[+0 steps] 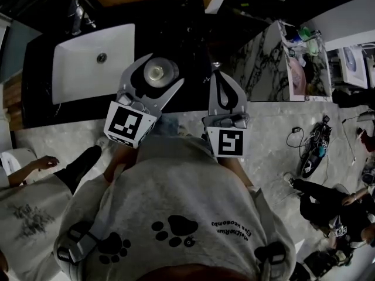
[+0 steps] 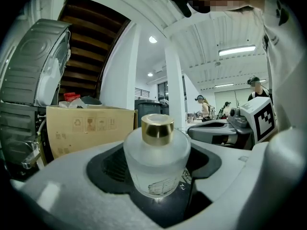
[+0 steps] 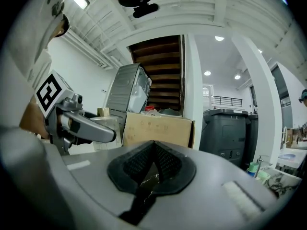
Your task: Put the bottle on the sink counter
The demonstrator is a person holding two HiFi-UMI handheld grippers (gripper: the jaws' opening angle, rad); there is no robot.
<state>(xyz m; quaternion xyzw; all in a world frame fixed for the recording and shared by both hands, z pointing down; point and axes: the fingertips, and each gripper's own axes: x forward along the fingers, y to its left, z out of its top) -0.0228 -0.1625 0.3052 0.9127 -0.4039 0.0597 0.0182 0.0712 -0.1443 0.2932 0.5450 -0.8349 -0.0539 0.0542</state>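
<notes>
The bottle [image 1: 155,73], frosted glass with a gold cap, stands upright between the jaws of the left gripper [image 1: 159,69]. The jaws are spread wide because the body is broad, and the dark pads press its left and right sides low down, below the shoulder. That low grip keeps the cap clear and the base level, which suits a straight set-down.

From the head view the bottle hangs over the black counter [image 1: 181,22], just right of the white basin [image 1: 88,63], so the placement looks close. Whether the base touches the surface, no view shows. Setting it on the flat dark strip and not over the basin edge is likely the reason for that position: the rim drops away on the left.

The right gripper [image 1: 217,74] sits just beside it on the right, jaws pressed together with nothing between them. It seems to be riding along idle, kept near but off the bottle.

Far behind the bottle in the left gripper view, a cardboard box [image 2: 88,126] sits against a wall, well apart from the work.
</notes>
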